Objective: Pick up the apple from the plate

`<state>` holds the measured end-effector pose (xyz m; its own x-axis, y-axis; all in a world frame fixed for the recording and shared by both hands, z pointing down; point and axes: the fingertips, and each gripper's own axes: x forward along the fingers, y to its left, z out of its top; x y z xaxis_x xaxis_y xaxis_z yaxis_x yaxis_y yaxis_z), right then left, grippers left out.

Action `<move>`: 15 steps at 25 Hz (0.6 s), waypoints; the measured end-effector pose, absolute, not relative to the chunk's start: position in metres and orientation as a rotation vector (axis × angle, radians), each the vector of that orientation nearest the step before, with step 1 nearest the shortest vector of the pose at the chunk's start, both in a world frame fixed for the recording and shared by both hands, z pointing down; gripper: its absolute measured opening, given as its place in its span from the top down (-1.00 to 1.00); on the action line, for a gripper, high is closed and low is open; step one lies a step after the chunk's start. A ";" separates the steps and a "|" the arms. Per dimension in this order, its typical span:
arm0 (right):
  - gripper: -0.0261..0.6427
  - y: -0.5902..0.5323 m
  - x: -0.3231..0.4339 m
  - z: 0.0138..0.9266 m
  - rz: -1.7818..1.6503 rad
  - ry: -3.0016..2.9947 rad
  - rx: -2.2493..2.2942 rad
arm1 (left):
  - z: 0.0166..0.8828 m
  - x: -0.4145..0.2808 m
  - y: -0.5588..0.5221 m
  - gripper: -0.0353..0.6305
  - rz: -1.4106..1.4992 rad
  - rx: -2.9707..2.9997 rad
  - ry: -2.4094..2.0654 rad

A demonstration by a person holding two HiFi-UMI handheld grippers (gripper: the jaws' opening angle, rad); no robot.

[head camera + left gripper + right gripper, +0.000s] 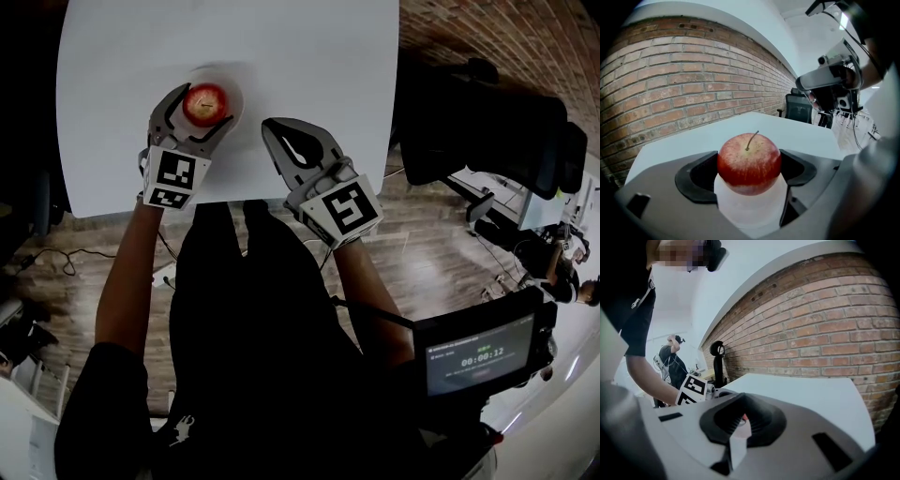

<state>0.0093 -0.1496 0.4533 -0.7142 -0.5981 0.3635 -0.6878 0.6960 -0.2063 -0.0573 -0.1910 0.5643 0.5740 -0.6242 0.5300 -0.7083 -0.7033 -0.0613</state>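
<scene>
Apple (206, 101), head view: it lies between the jaws of the left gripper (201, 109), over the plate (234, 94) on the white table (309, 56). The jaws come in from the near side, probably so that they clasp the fruit at its widest girth. The right gripper (274, 127) rests beside the left one, clear of the plate, its jaws drawn nearly together on nothing, presumably parked out of the way. Left gripper view: the apple (749, 161) fills the gap of the left gripper (749, 173), and each dark pad appears to press a flank, so the claw seems closed on the fruit. The plate (750, 208) shows pale directly beneath the jaws; whether the fruit has left it cannot be told. The stem points straight up, so the core axis stands upright, square to the line between the pads. Right gripper view: the right gripper (736, 420) leaves only a narrow slit, empty, through which a sliver of red shows beyond its tips.
</scene>
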 end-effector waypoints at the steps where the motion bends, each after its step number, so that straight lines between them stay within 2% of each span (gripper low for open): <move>1: 0.91 -0.150 0.009 0.451 0.476 -2.644 1.022 | 0.561 -0.059 -0.190 -0.33 0.798 2.642 -1.136; 15: 0.91 -0.145 0.003 0.410 0.424 -2.744 0.995 | 0.512 -0.073 -0.177 -0.33 0.810 2.625 -1.280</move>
<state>0.0032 -0.1451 0.4099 -0.7560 -0.5944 0.2741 -0.6494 0.7335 -0.2007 -0.0729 -0.1775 0.5118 0.5020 -0.6996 0.5086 -0.7589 -0.6383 -0.1289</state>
